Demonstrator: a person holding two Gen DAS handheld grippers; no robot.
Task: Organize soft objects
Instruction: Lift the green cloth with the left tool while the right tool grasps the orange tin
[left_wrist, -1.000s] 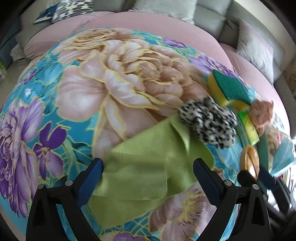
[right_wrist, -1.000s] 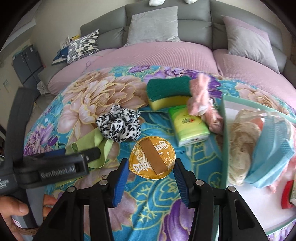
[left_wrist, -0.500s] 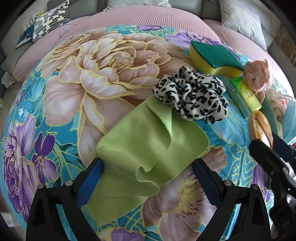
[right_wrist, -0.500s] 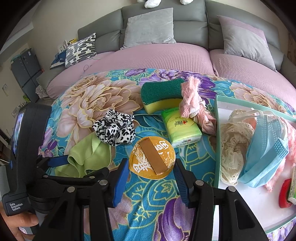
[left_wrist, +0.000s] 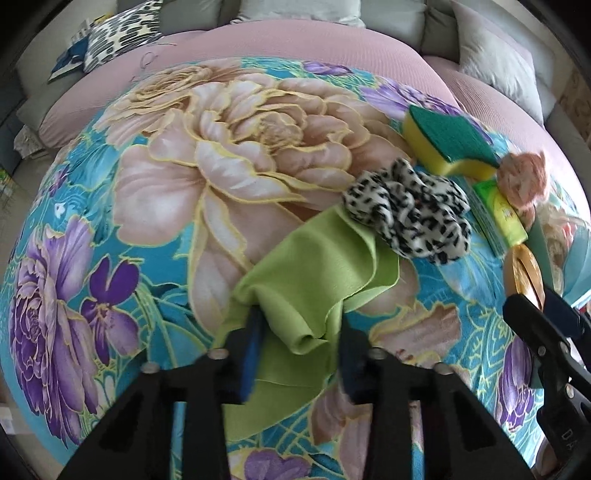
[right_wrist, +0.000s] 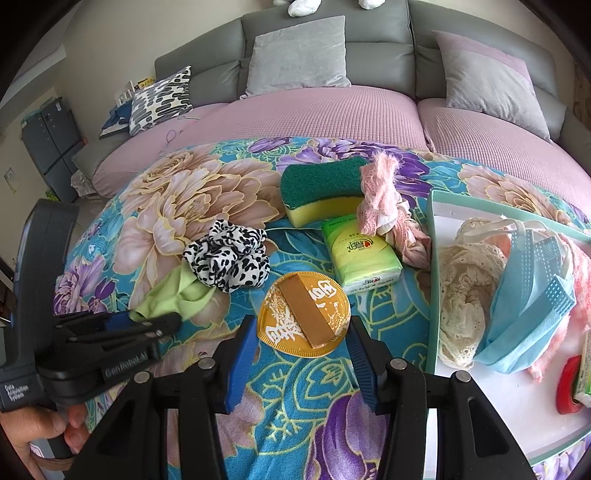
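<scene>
My left gripper (left_wrist: 297, 341) is shut on the bunched near edge of a green cloth (left_wrist: 317, 266) that lies on the floral tablecloth; the cloth also shows in the right wrist view (right_wrist: 173, 299). A black-and-white scrunchie (left_wrist: 408, 216) (right_wrist: 229, 258) lies just beyond the cloth. My right gripper (right_wrist: 303, 350) is open, its fingers either side of a round gold packet (right_wrist: 304, 314), not closed on it. A teal-rimmed white tray (right_wrist: 430, 266) at the right holds a cream lace piece (right_wrist: 465, 295), a blue face mask (right_wrist: 528, 310) and pink fabric.
A green-and-yellow sponge (right_wrist: 325, 195), a green tissue pack (right_wrist: 360, 258) and a pink knitted piece (right_wrist: 380, 199) lie behind the packet. A red tape roll (right_wrist: 569, 384) sits in the tray. A pink sofa with grey cushions (right_wrist: 299, 48) runs behind the table.
My left gripper has closed on the green cloth's near edge, bunching it between the fingers. The right gripper has stayed open around the gold packet.
</scene>
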